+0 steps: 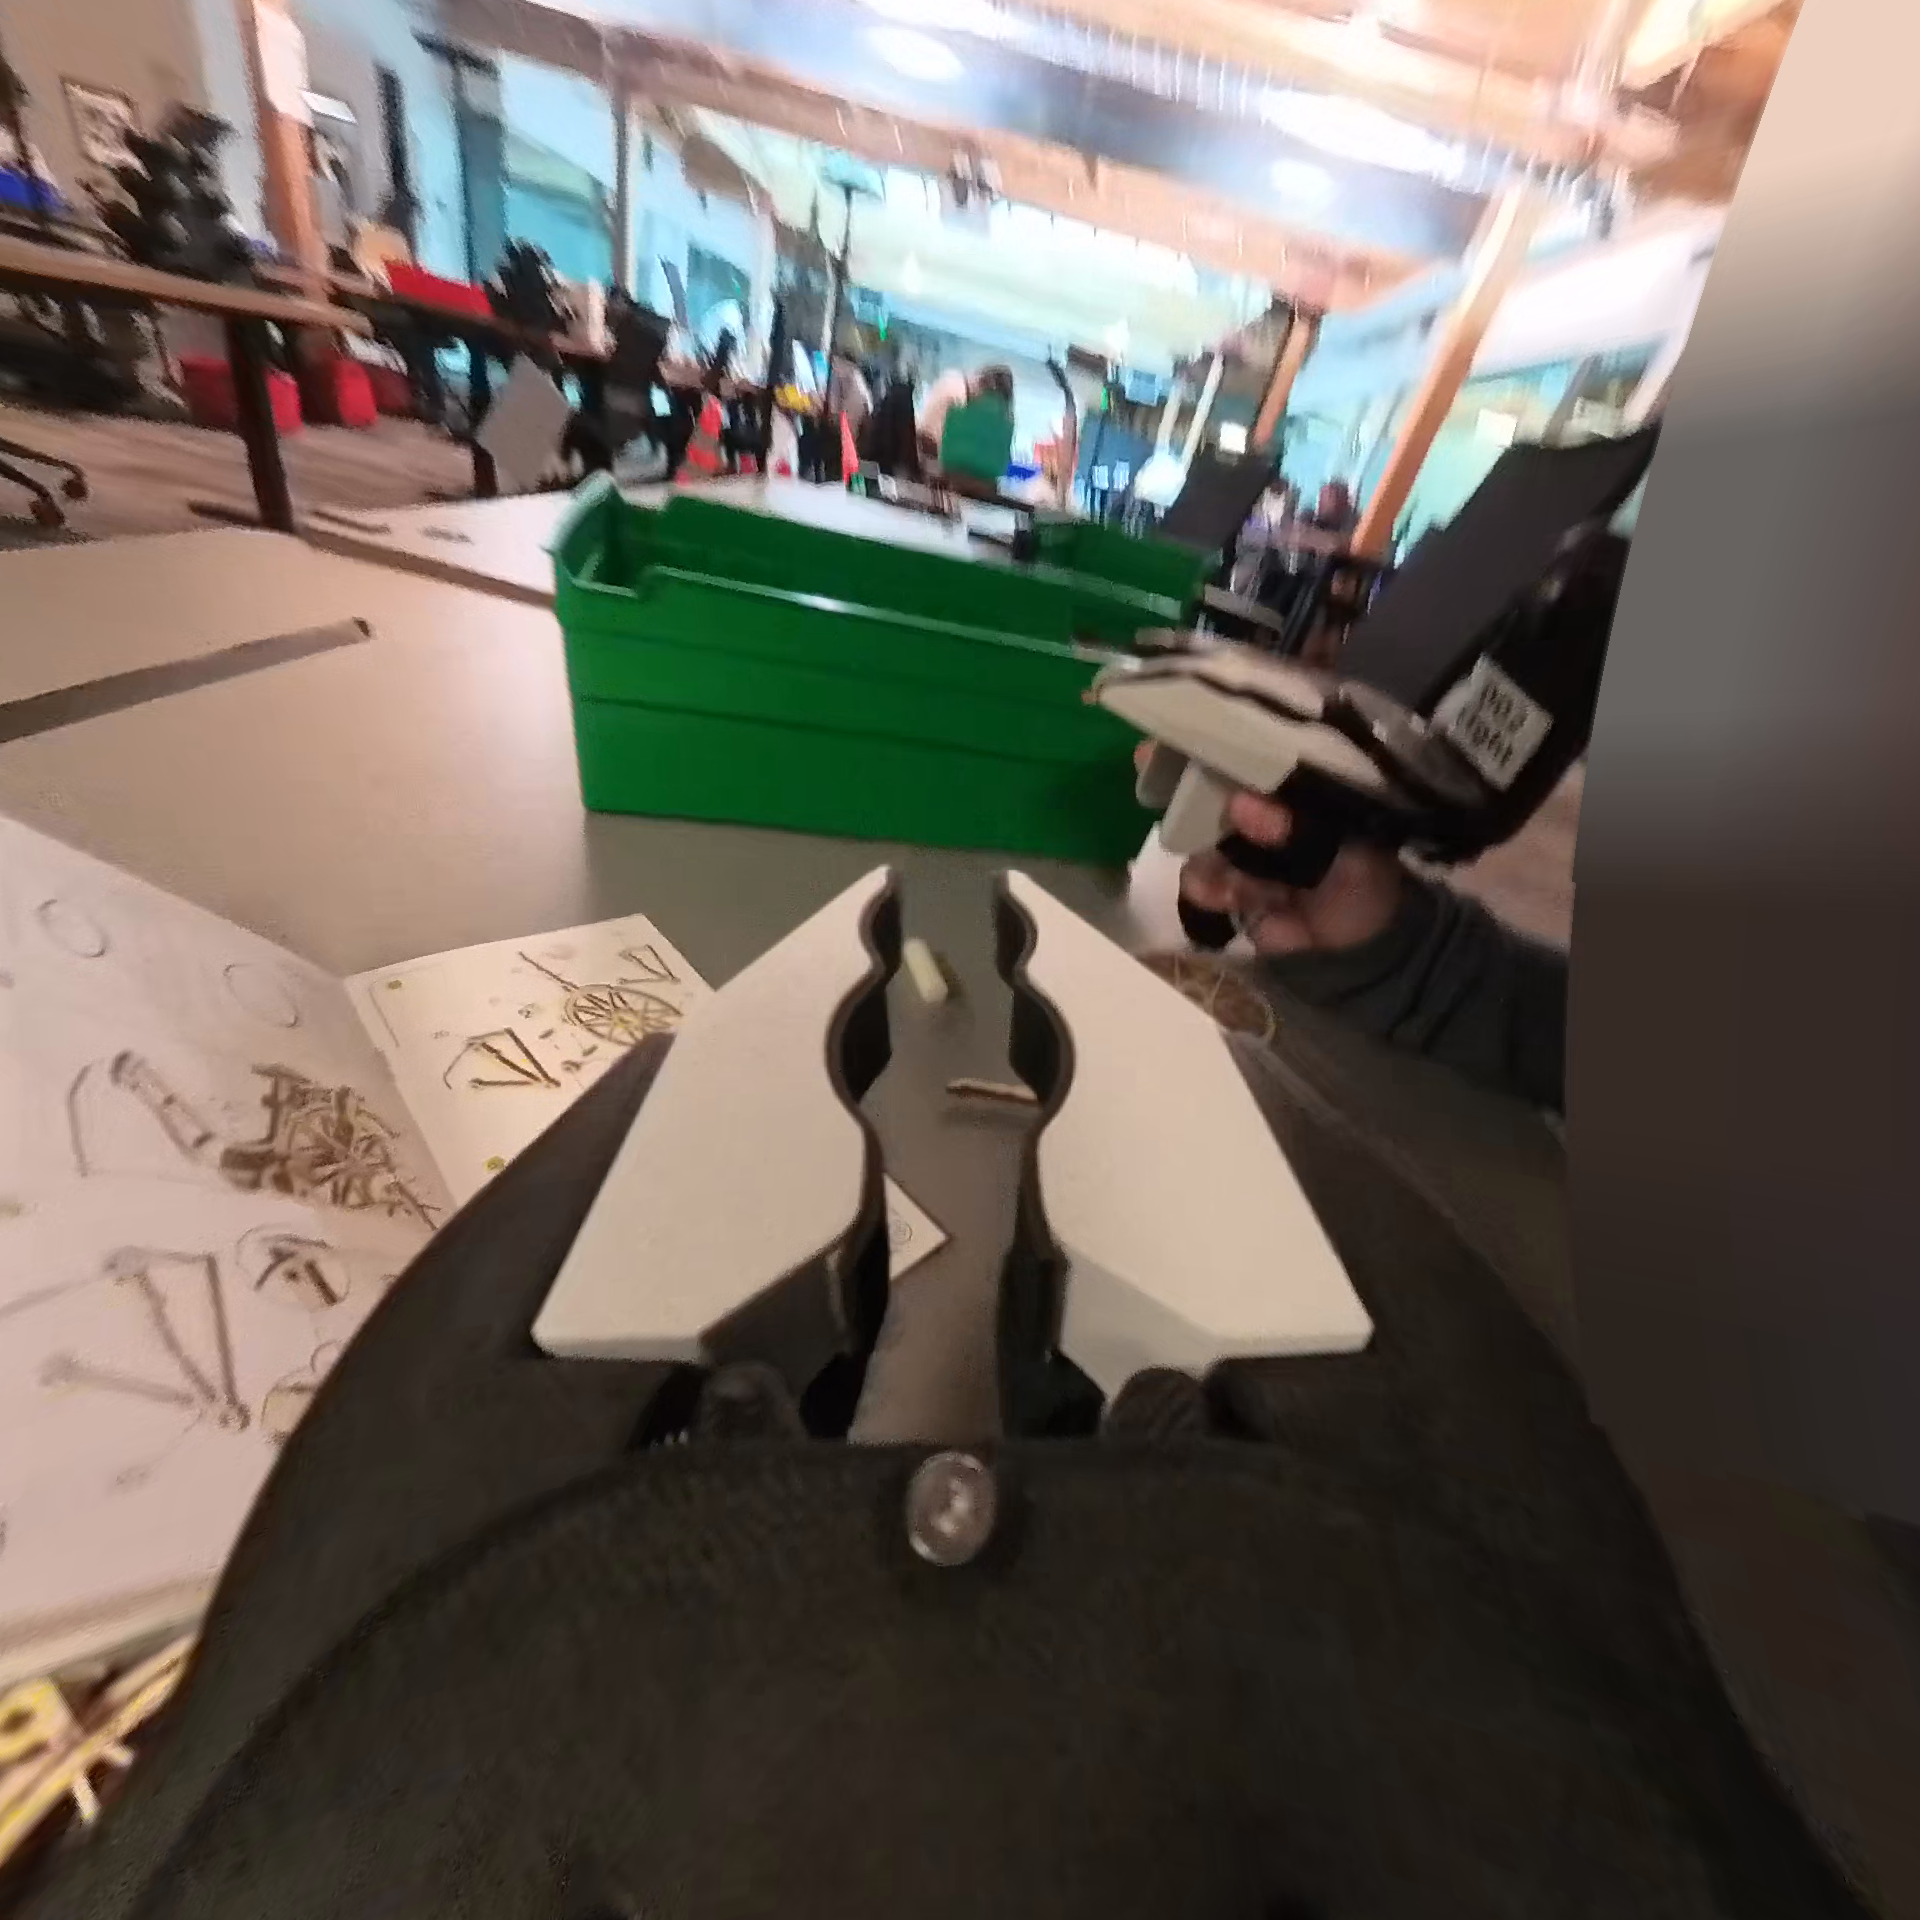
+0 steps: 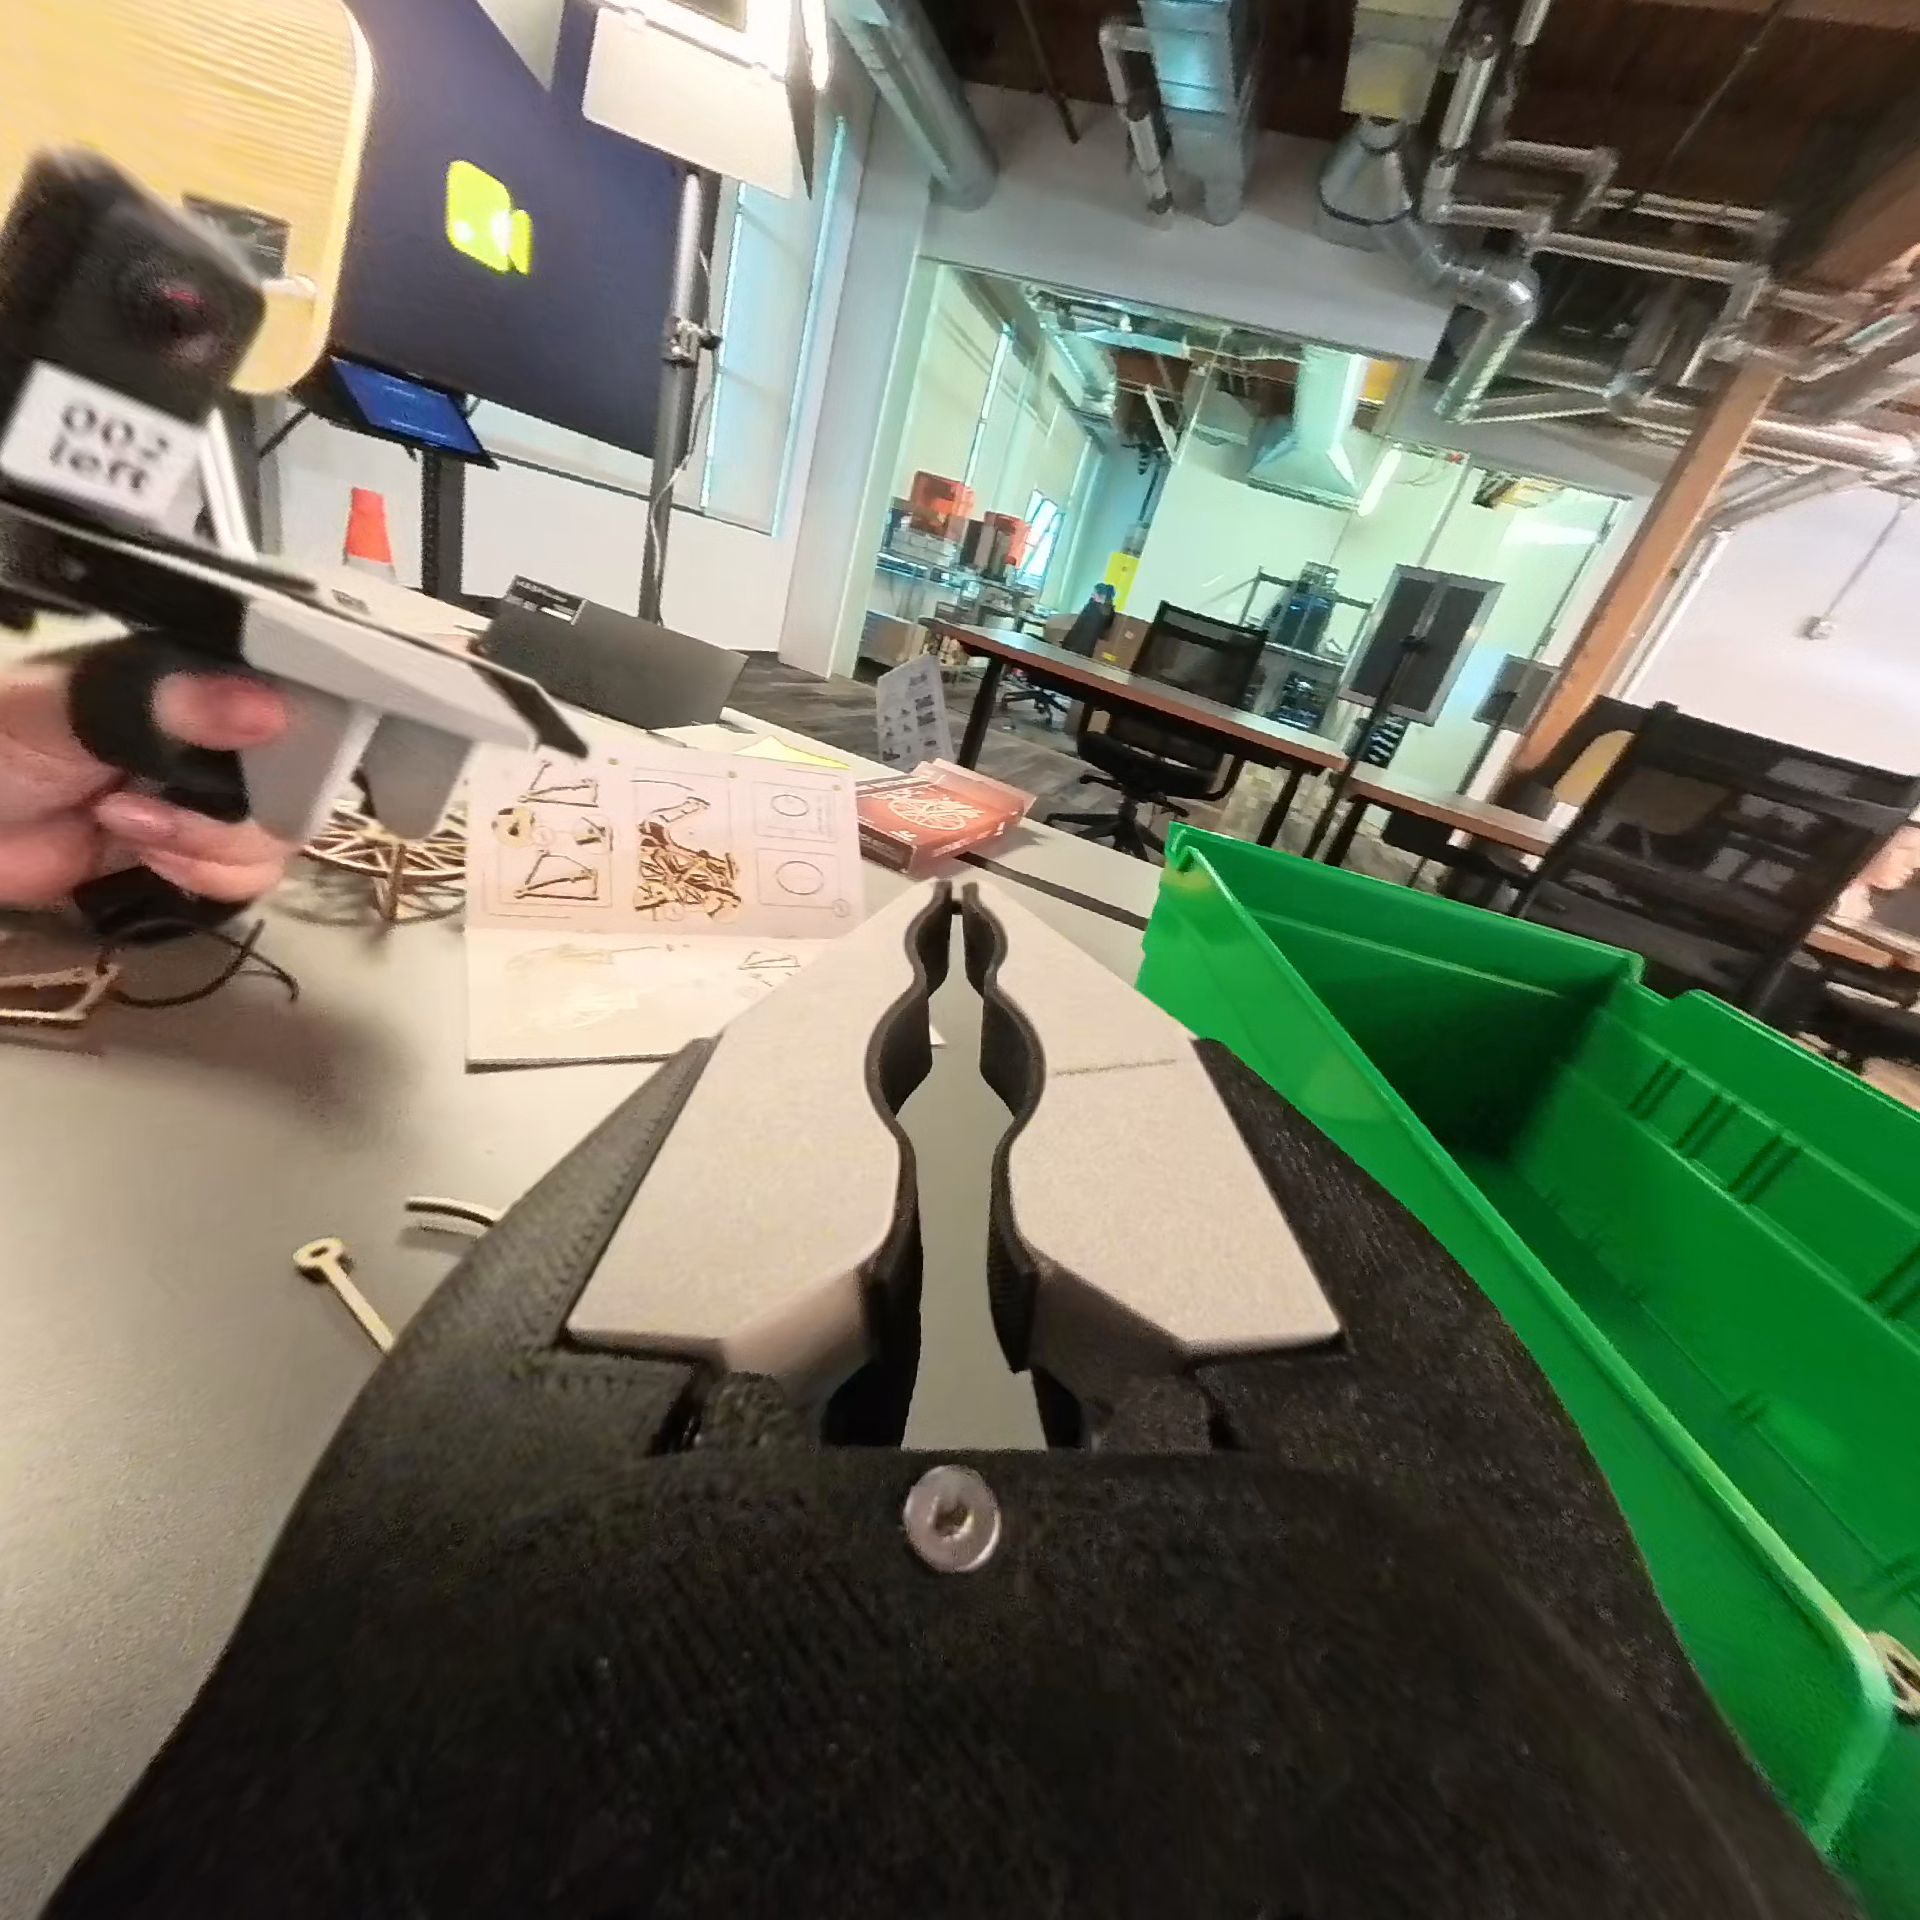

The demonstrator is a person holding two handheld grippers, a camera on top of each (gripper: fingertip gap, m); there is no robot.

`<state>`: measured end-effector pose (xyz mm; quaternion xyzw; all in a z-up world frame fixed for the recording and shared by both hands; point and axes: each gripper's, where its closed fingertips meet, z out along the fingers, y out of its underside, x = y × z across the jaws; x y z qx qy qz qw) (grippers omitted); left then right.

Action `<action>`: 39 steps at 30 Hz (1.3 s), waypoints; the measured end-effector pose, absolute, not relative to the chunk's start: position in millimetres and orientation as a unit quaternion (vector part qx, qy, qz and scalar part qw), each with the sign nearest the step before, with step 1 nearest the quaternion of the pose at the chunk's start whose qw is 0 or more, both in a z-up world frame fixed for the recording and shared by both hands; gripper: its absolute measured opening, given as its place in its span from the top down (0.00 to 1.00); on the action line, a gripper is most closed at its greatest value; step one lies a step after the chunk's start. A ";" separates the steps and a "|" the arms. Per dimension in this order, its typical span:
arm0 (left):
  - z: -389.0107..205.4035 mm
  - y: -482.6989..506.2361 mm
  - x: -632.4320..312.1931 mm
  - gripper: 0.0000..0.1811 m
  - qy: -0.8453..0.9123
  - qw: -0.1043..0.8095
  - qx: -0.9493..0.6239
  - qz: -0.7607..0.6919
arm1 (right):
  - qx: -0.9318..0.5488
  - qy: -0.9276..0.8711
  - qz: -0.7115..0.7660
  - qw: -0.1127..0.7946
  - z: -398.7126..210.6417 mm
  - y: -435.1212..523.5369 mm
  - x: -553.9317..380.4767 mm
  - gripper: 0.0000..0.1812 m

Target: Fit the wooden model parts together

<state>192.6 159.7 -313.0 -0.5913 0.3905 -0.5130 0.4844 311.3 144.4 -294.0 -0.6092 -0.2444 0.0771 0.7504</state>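
Exposed ducts (image 2: 1455, 239) hung under dark ceiling — long tables (image 2: 1164, 686), black office chair (image 2: 1174, 717) set behind; daylight admitted through windows (image 2: 758, 343).

Green bin (image 2: 1558, 1195), grey table (image 2: 156, 1195), red box (image 2: 940, 816).

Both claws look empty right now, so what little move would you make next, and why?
Probably lower the left claw onto the small wooden stick lying on the table right between its fingers. That claw is open and holds nothing, and the stick sits directly ahead of it. The right claw is nearly closed, also empty, beside the green bin, so it seems less ready.
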 end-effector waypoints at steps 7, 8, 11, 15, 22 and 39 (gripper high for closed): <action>-341.5 128.1 220.9 0.84 0.671 0.377 -0.527 -0.361 | -0.616 -0.224 0.044 0.754 -293.6 148.2 324.3 1.00; -349.2 129.4 225.1 0.83 0.702 0.361 -0.513 -0.337 | -0.616 -0.218 0.042 0.756 -293.0 148.8 327.4 1.00; -373.6 127.9 232.0 0.83 0.785 0.279 -0.473 -0.286 | -0.617 -0.196 0.042 0.761 -290.9 149.6 336.6 1.00; -389.4 131.9 237.0 0.83 0.840 0.185 -0.446 -0.247 | -0.617 -0.187 0.041 0.763 -290.0 149.8 340.8 1.00; -404.8 129.1 238.4 0.89 0.884 0.094 -0.413 -0.197 | -0.618 -0.189 0.036 0.762 -290.7 150.2 340.7 1.00; -406.2 130.3 236.5 0.99 0.891 0.140 -0.404 -0.152 | -0.614 -0.175 0.038 0.768 -288.6 149.8 345.9 1.00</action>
